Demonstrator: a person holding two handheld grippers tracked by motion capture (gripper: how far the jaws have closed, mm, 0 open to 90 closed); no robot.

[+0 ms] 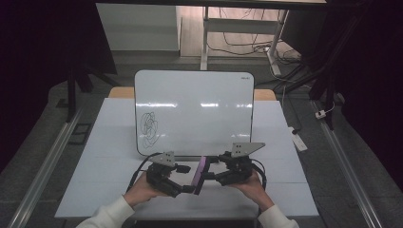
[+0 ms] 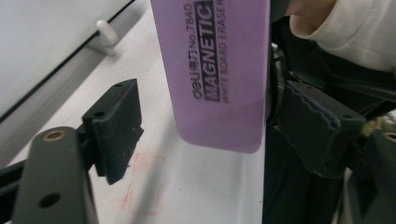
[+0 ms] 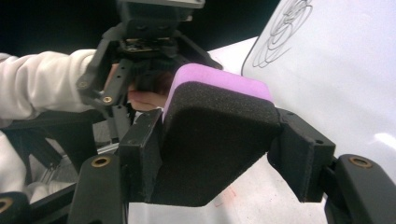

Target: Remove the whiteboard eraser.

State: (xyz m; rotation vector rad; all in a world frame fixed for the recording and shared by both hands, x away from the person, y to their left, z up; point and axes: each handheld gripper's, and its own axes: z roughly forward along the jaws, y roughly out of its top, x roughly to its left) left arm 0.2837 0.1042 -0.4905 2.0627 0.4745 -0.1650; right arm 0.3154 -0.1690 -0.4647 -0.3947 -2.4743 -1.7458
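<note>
Right gripper point(image 3: 215, 154) clamps a light, squashy purple whiteboard eraser point(image 3: 212, 135) by its long edges, likely the firmest hold; left gripper point(image 2: 224, 135) stands wide open around it

Setting: indoor lab or test room, dimly lit around a recording station. White counter point(image 1: 119, 190) stands on grey carpet floor point(image 1: 43, 142), with metal rails point(image 1: 45, 166) running along both sides. A small whiteboard point(image 1: 195, 111) is propped upright on the counter, black scribble point(image 1: 149, 127) at its lower left. Behind it: legs of a white desk frame point(image 1: 205, 42) and loose cables point(image 1: 247, 47) trailing over the floor. A white power strip point(image 1: 298, 138) lies to the right.
</note>
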